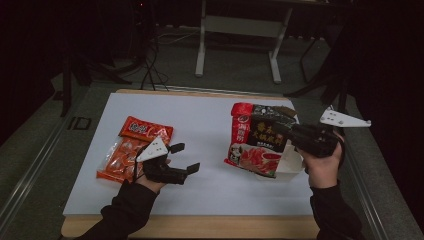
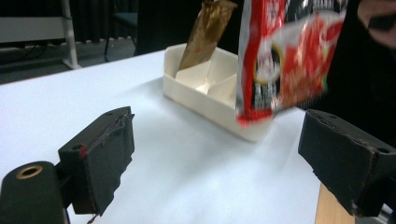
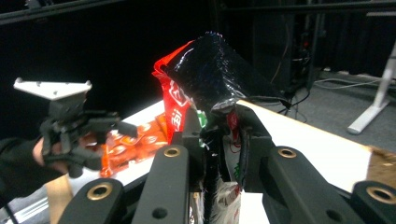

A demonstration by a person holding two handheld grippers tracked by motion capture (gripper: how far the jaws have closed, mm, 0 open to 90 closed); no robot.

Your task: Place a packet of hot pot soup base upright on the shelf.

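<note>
Two snack bags are here. The right gripper fingers are clamped on the red-black bag, raised over one white box at the worktop's right. The left gripper fingers stand wide open and empty, just right of the orange bag.

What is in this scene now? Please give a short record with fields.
surface: white table
left gripper: open, jaws wide apart, nothing between them
right gripper: shut on red and black packet, held up over the box
box: white carton box with dividers, a brown packet standing in it
other item: orange snack packet lying flat beside the left gripper
</note>
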